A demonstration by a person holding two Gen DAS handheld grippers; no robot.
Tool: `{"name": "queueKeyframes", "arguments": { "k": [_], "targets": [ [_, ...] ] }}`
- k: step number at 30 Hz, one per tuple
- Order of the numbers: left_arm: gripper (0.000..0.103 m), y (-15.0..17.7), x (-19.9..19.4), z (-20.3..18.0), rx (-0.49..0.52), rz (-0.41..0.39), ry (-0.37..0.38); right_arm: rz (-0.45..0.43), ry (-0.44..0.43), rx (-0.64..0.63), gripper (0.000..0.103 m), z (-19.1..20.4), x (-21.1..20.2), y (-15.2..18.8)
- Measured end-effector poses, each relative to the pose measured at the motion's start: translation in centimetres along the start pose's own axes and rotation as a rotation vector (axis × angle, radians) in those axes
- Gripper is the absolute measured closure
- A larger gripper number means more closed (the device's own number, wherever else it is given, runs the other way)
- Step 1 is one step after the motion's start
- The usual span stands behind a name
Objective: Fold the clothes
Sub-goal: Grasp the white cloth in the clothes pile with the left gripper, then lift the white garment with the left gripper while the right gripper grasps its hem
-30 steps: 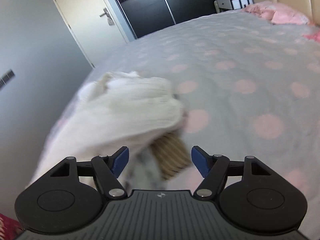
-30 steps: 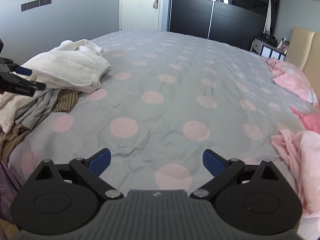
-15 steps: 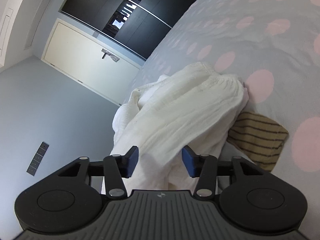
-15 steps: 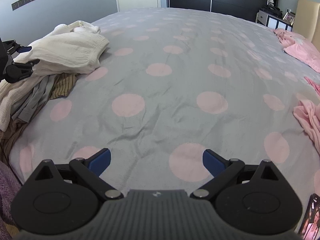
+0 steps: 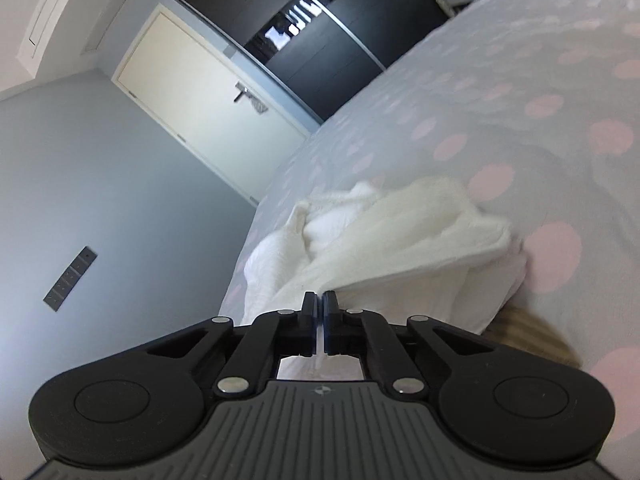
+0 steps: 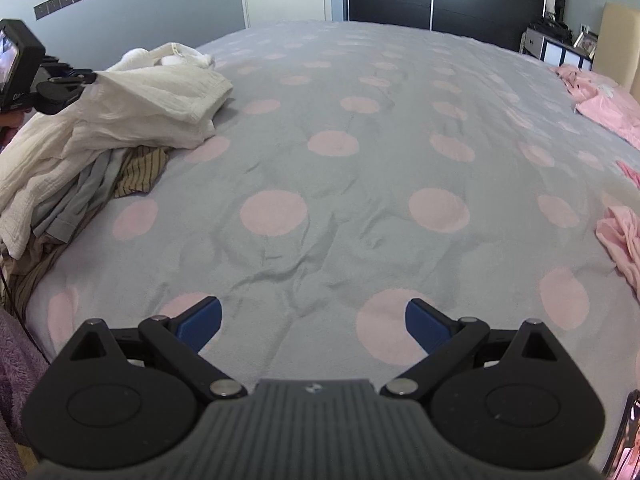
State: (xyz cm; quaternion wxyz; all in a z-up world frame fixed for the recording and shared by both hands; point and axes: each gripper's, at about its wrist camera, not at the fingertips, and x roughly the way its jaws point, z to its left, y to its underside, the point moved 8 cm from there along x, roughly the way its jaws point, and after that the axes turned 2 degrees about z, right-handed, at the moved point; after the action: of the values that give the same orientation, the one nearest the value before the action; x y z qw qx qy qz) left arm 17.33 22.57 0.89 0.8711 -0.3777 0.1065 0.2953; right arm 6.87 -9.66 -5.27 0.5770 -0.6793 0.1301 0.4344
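Crinkly white cotton garment (image 6: 132,100) tops the clothes heap at the left edge of the right-wrist view, on the grey pink-dotted bedspread (image 6: 340,184). Left gripper (image 5: 319,305) has just clamped on its near edge, probably to drag it clear for folding. Right gripper (image 6: 313,322) hangs wide open, nothing in it.

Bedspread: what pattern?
Grey bedspread with large pale pink polka dots; clearest in the right wrist view.
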Motion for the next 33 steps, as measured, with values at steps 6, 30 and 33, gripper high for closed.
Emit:
{"name": "queueKeyframes", "arguments": {
  "k": [6,30,33],
  "targets": [
    [0.103,-4.3,-7.0,-1.8,-0.038,-0.172,0.12,-0.021,0.002,-0.029,0.004,0.8,-1.2,0.9],
    [0.102,2.3,-23.9,-19.0,0.319,-0.039,0.783,-0.024,0.052,-0.025,0.004,-1.6,-3.1,3.2],
    [0.093,3.8,-23.6,-18.7,0.32,-0.003,0.782,-0.02,0.039,-0.039,0.004,-1.2,-3.0,3.4]
  ]
}}
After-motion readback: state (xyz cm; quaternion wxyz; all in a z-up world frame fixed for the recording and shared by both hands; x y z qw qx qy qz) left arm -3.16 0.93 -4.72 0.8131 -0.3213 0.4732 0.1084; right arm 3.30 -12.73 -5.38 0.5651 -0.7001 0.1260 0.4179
